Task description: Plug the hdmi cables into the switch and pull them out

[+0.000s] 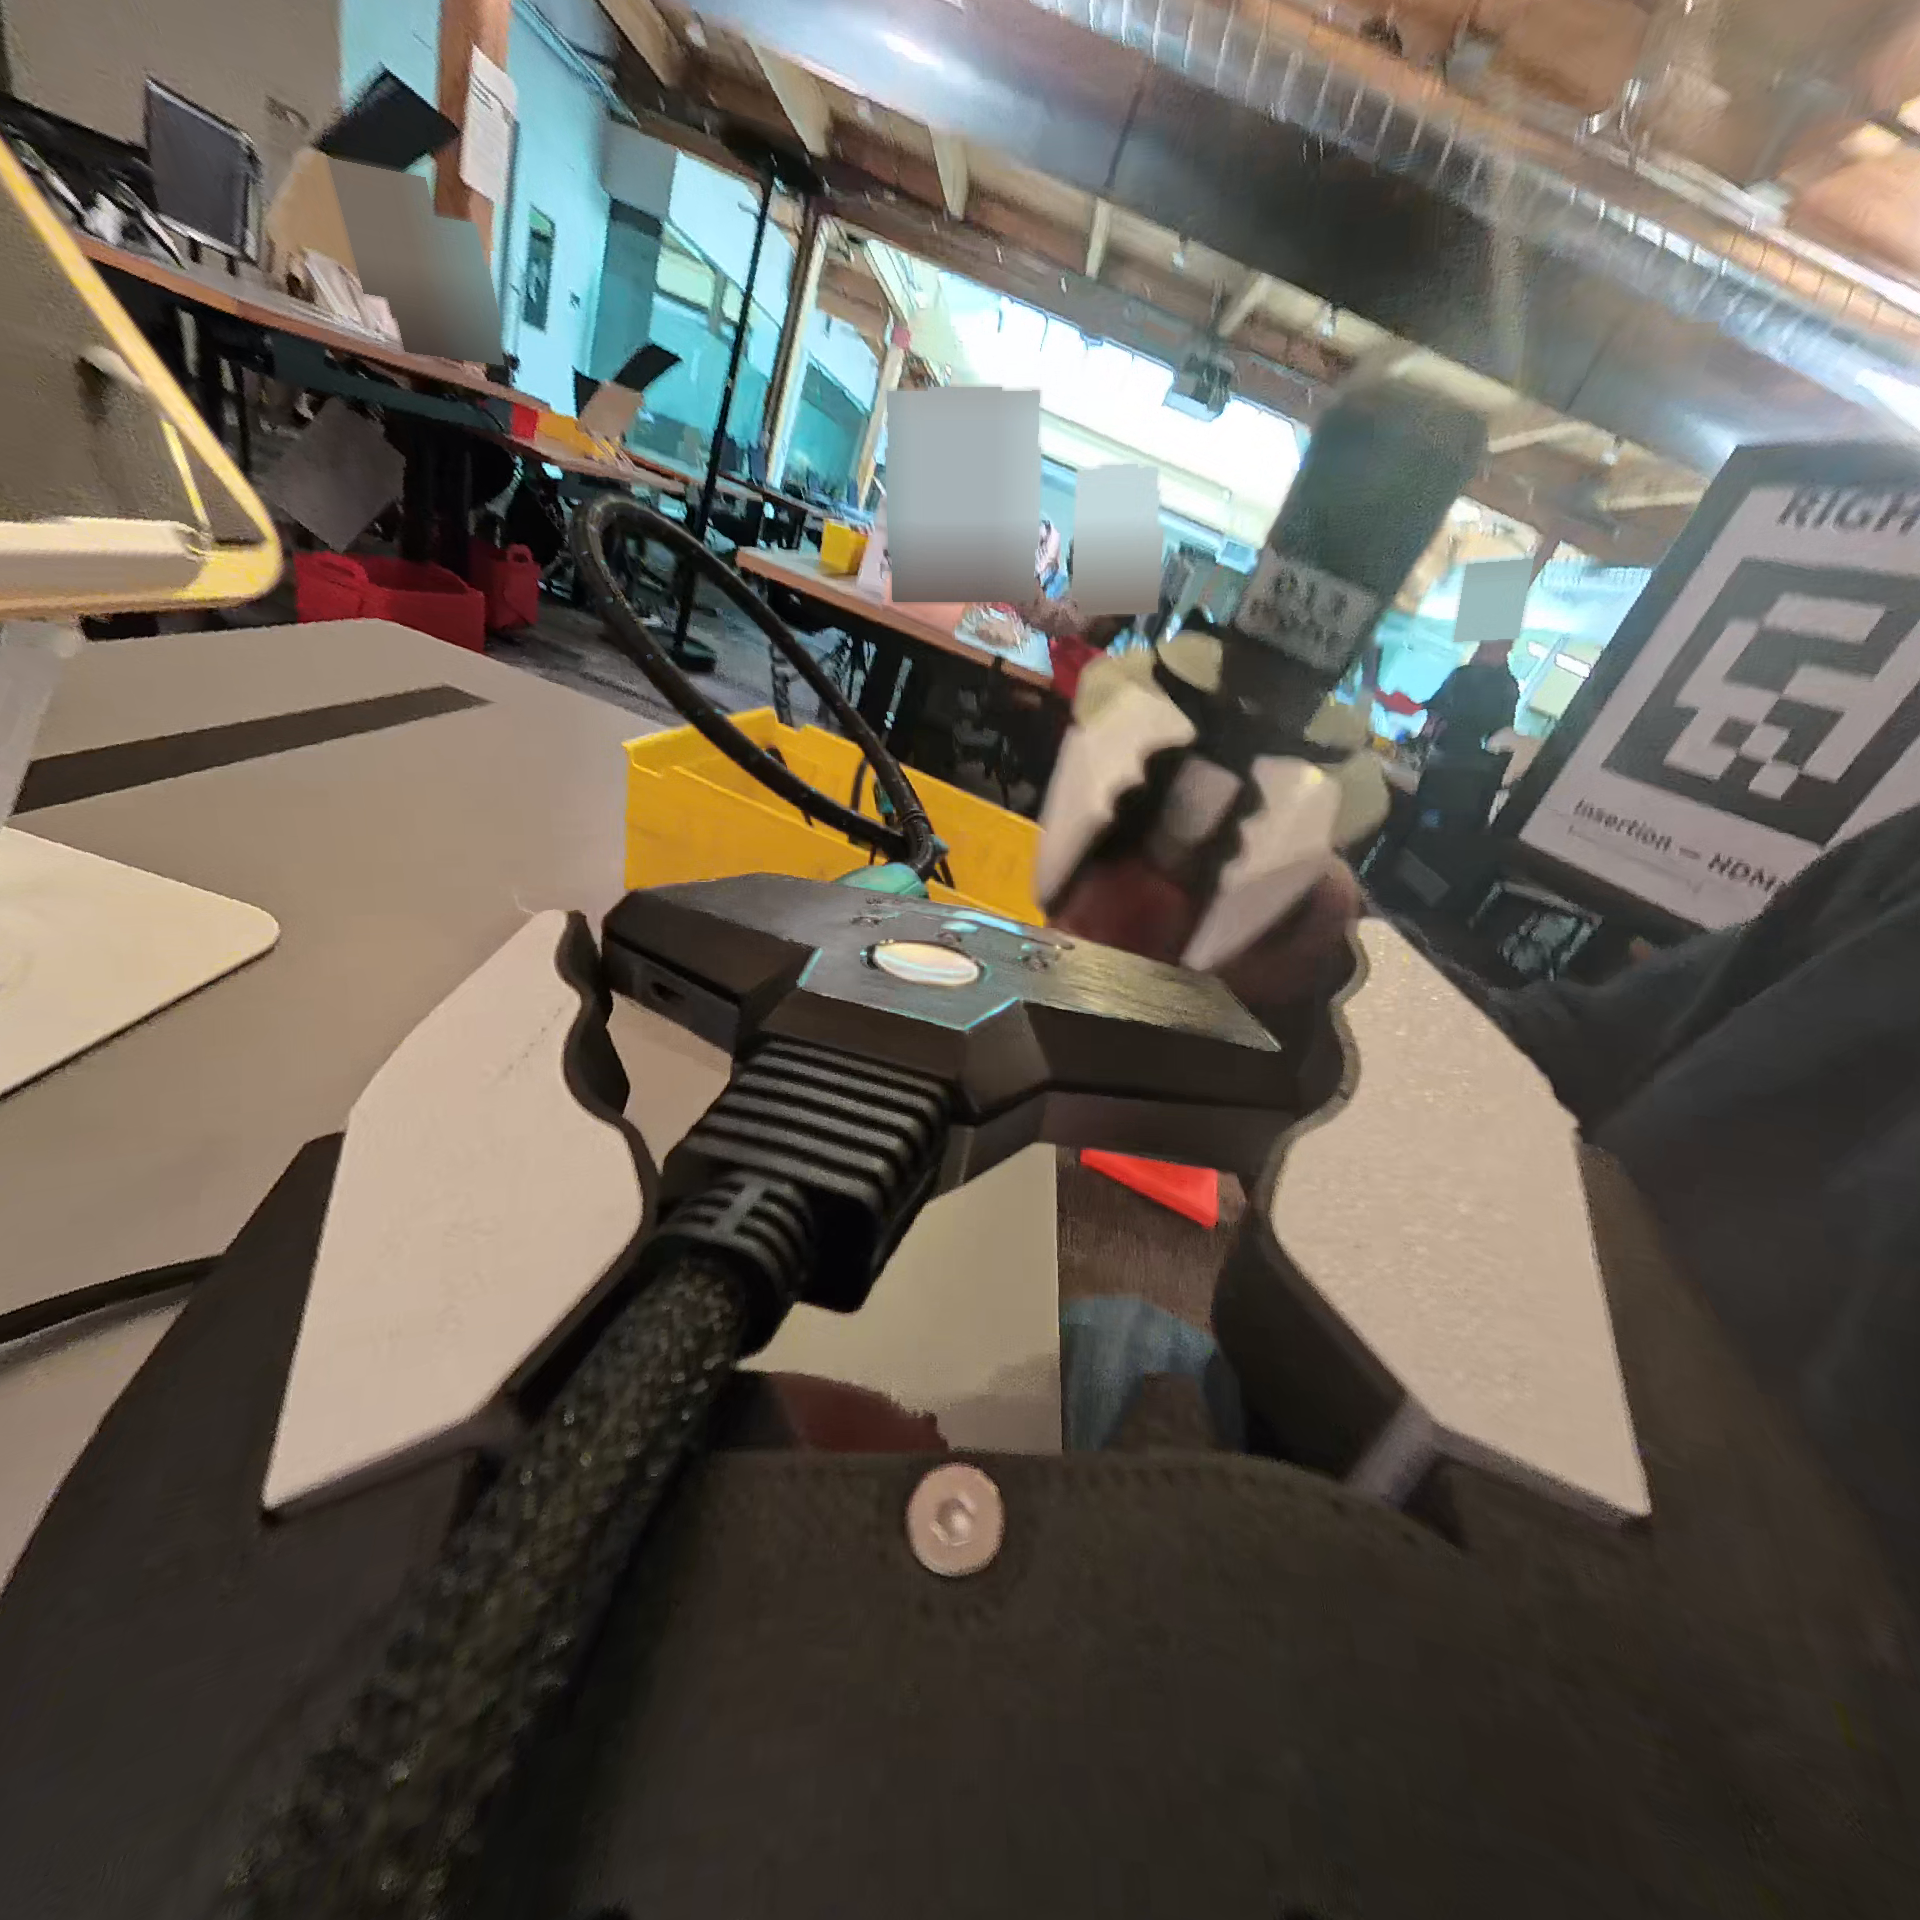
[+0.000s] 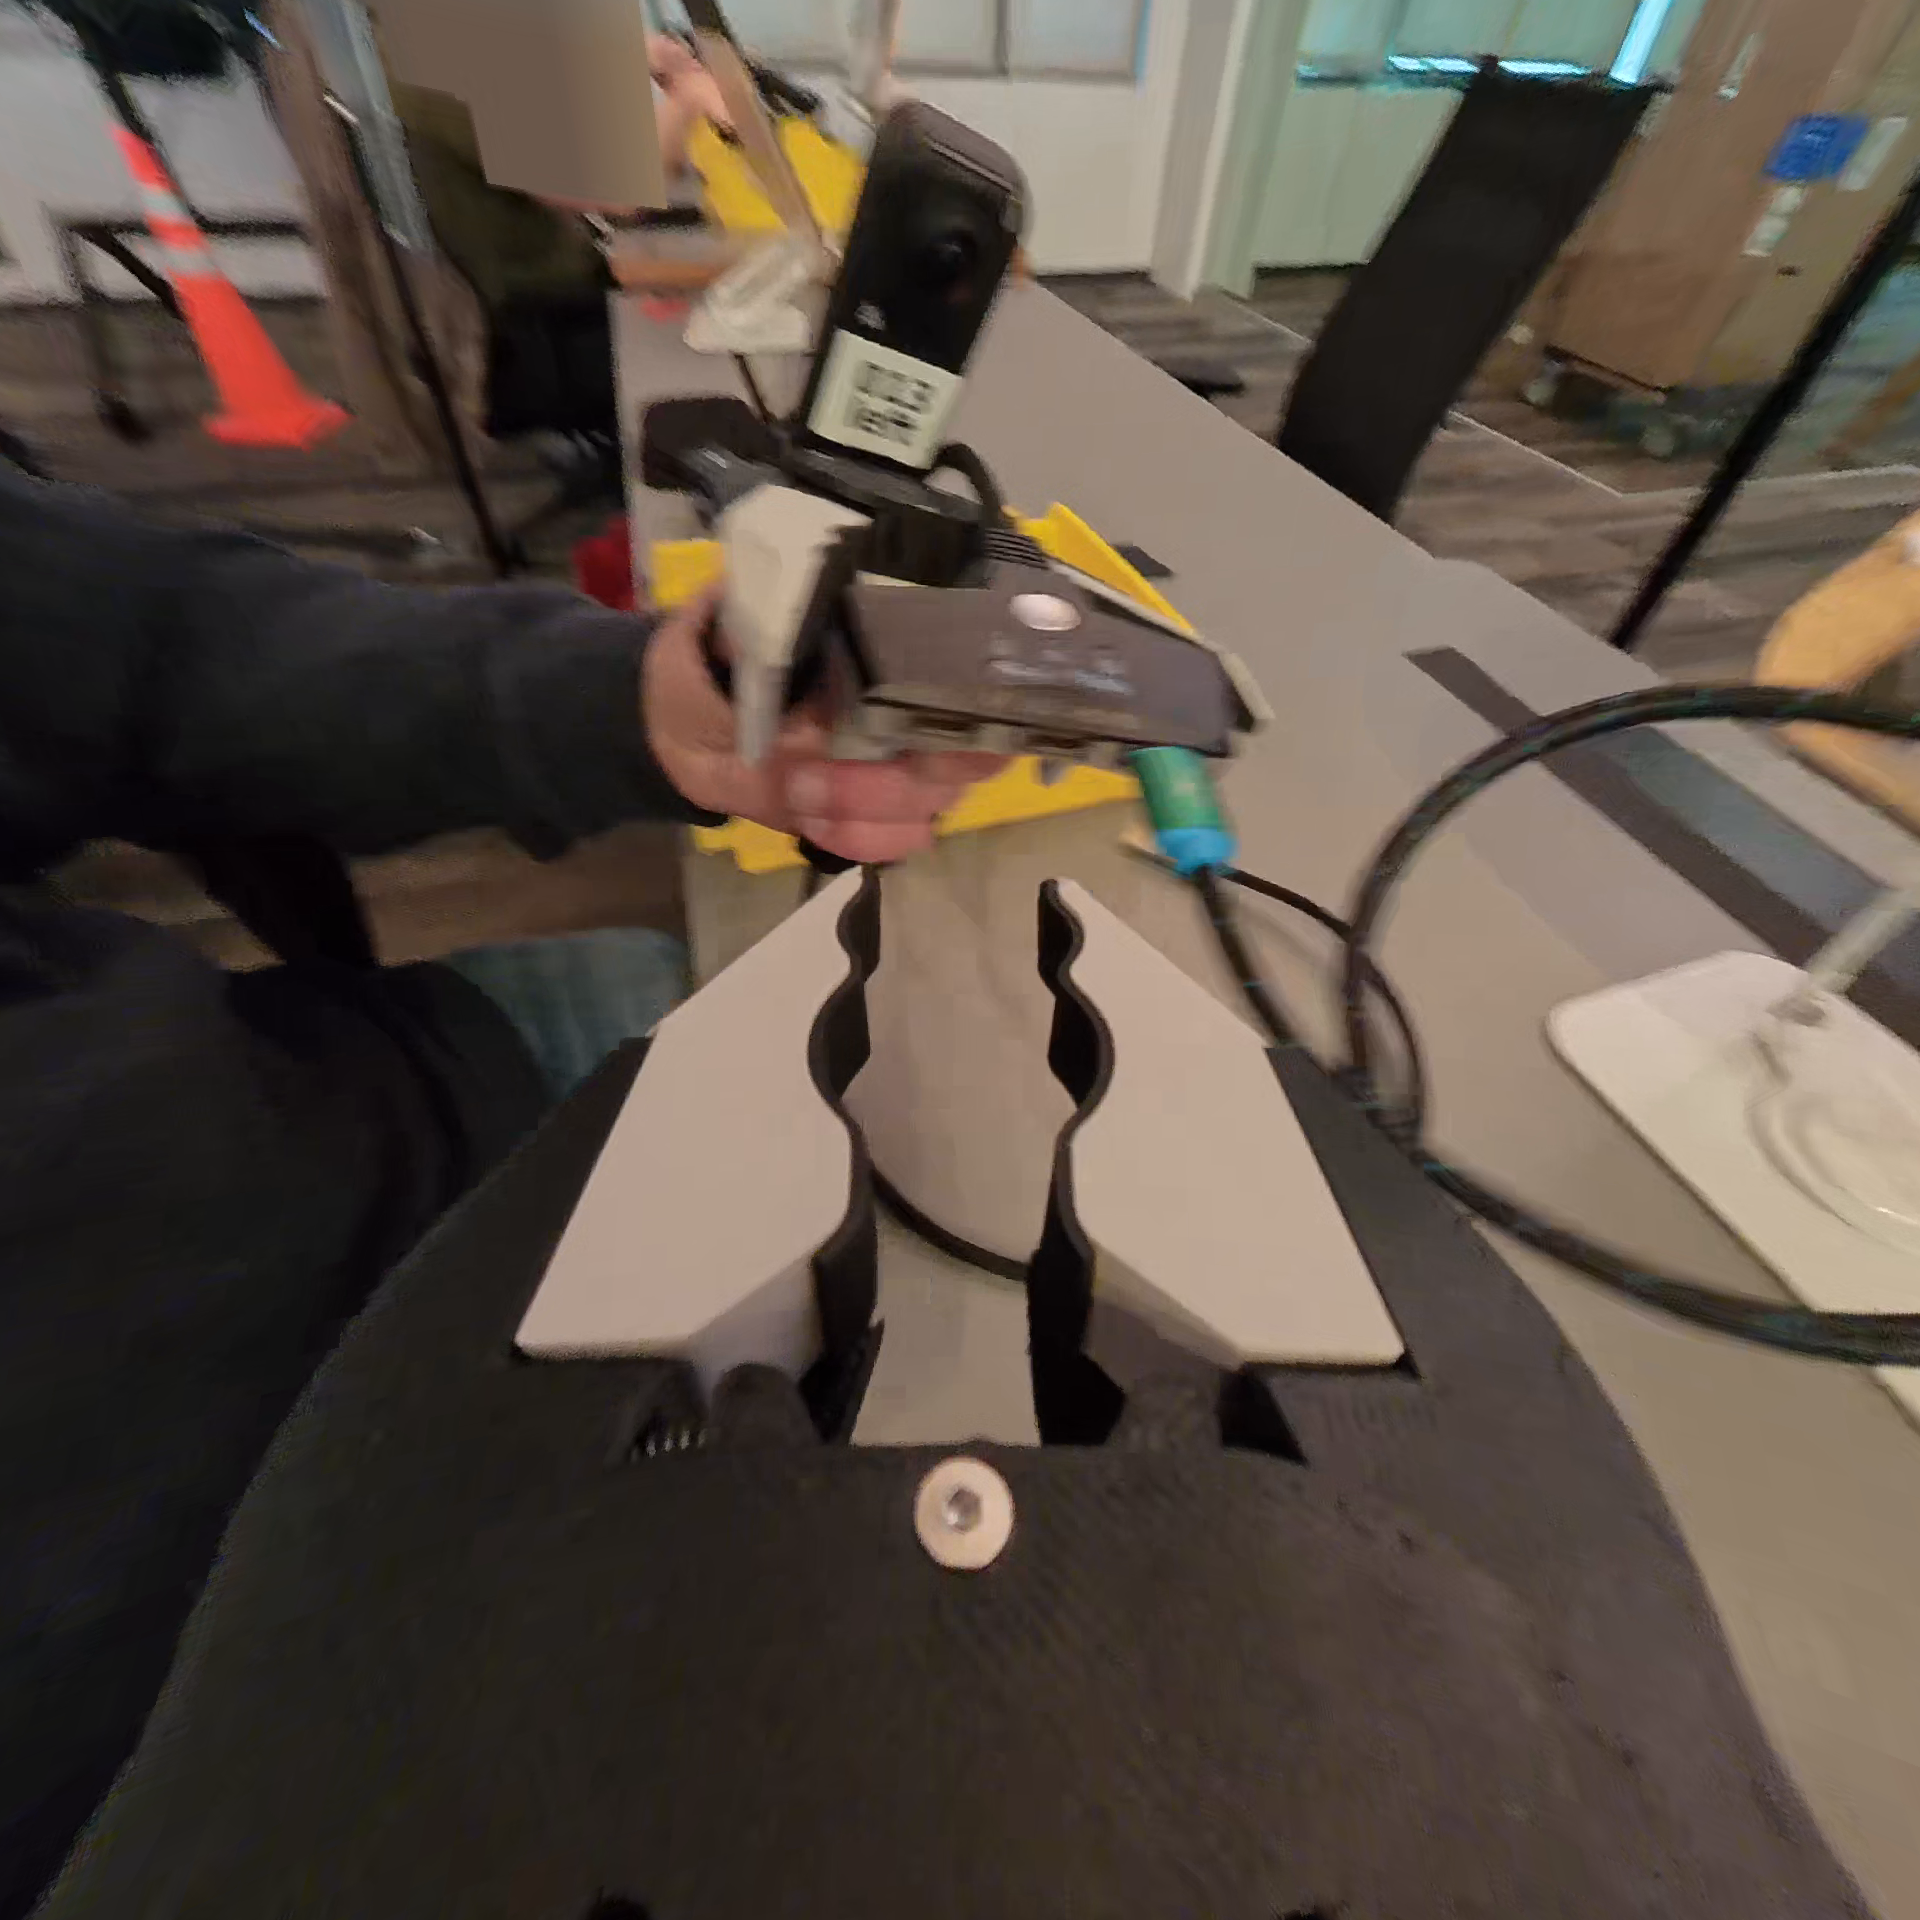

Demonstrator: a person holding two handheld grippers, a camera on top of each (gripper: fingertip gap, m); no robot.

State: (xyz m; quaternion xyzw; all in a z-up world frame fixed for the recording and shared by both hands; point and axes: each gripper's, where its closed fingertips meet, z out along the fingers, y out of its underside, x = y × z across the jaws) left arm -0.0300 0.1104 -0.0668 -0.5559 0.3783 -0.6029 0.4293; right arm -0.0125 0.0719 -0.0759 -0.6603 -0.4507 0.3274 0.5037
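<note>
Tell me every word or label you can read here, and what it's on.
I won't repeat wording; these bear it.
White board with black square marker: print above and below.
Label on camera: blurred.
Switch: markings too small.
Blue wall sign: blurred.

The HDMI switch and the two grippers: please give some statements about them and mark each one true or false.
1. The left gripper holds the black switch. True.
2. The right gripper is clamped on a cable. False: nothing is between its fingers, which stand apart.
3. A black braided cable is plugged into the switch on the side facing the left wrist camera. True.
4. The switch lies flat on the grey table. False: it is held in the air above it.
5. A green and blue plug hangs just below the switch. True.
</note>
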